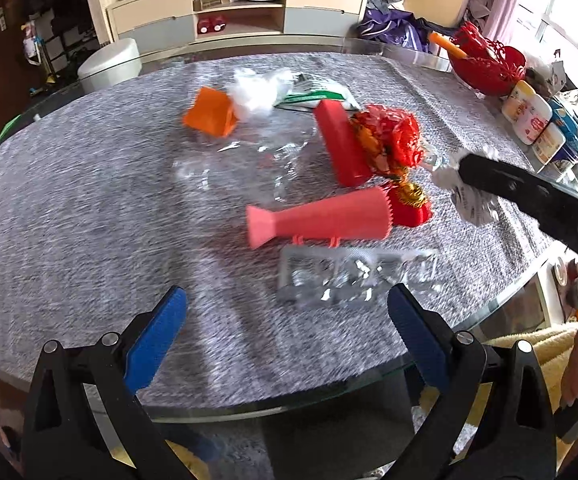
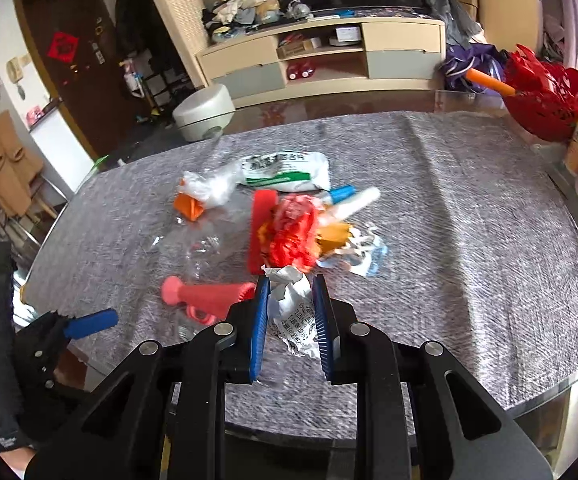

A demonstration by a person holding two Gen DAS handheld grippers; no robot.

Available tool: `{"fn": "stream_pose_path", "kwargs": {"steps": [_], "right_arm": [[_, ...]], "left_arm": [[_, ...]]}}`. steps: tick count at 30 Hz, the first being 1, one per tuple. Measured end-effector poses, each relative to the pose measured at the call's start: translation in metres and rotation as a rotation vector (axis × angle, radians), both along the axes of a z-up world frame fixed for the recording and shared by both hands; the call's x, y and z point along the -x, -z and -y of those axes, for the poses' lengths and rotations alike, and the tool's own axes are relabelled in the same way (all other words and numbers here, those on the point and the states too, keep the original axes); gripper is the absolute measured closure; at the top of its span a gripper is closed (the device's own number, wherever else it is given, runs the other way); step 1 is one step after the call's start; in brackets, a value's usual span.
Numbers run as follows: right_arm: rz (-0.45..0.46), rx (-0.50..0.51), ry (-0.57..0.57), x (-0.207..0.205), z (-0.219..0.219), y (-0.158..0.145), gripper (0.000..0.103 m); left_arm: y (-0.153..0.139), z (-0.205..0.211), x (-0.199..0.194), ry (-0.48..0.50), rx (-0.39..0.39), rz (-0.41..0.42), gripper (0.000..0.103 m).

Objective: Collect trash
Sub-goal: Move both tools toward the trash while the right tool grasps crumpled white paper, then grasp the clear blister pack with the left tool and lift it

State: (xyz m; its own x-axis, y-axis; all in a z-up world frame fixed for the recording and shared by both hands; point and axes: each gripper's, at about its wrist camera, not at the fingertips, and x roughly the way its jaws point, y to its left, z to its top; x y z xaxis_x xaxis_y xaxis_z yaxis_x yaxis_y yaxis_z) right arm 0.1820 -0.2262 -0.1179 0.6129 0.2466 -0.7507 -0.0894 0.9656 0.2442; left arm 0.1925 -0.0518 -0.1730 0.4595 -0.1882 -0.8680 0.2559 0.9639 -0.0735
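Note:
Trash lies in a heap on the grey cloth of a round glass table [image 1: 89, 208]. My right gripper [image 2: 291, 286] is shut on a crumpled white printed paper [image 2: 295, 312], also seen as the crumpled paper [image 1: 469, 196] at the right gripper's tip in the left wrist view. My left gripper [image 1: 287, 298] is open, low over the near table edge. Just beyond its fingertips lies a silver blister pack [image 1: 353, 276]. Past that are a pink plastic cone [image 1: 313, 220], a red brush-like bar [image 1: 337, 140], crumpled red wrapper [image 2: 293, 232], clear plastic film [image 1: 245, 160], an orange piece [image 1: 209, 114] and a white-green packet [image 2: 285, 172].
A red lattice basket [image 2: 545, 92] and white jars [image 1: 529, 114] stand at the table's right edge. A white stool [image 2: 205, 112] and a low cabinet [image 1: 241, 4] lie beyond the table. A yellow towel [image 1: 529, 344] shows below the glass at the right.

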Motion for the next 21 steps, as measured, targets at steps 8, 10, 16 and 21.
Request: {"fn": "stream_pose_path", "kwargs": {"steps": [8, 10, 16, 21], "right_arm": [[0.009, 0.0, 0.02, 0.006, 0.02, 0.0, 0.08], [0.007, -0.005, 0.022, 0.006, 0.024, 0.001, 0.08], [-0.006, -0.02, 0.007, 0.006, 0.028, 0.007, 0.08], [-0.013, -0.03, 0.005, 0.007, 0.033, 0.011, 0.08]], "left_arm": [[0.004, 0.01, -0.023, -0.053, 0.048, -0.025, 0.008], [0.006, 0.016, -0.028, -0.055, 0.042, -0.033, 0.008], [0.011, 0.027, -0.032, -0.07, 0.037, -0.055, 0.008], [0.018, 0.043, -0.033, -0.084, -0.027, -0.065, 0.008]]}}
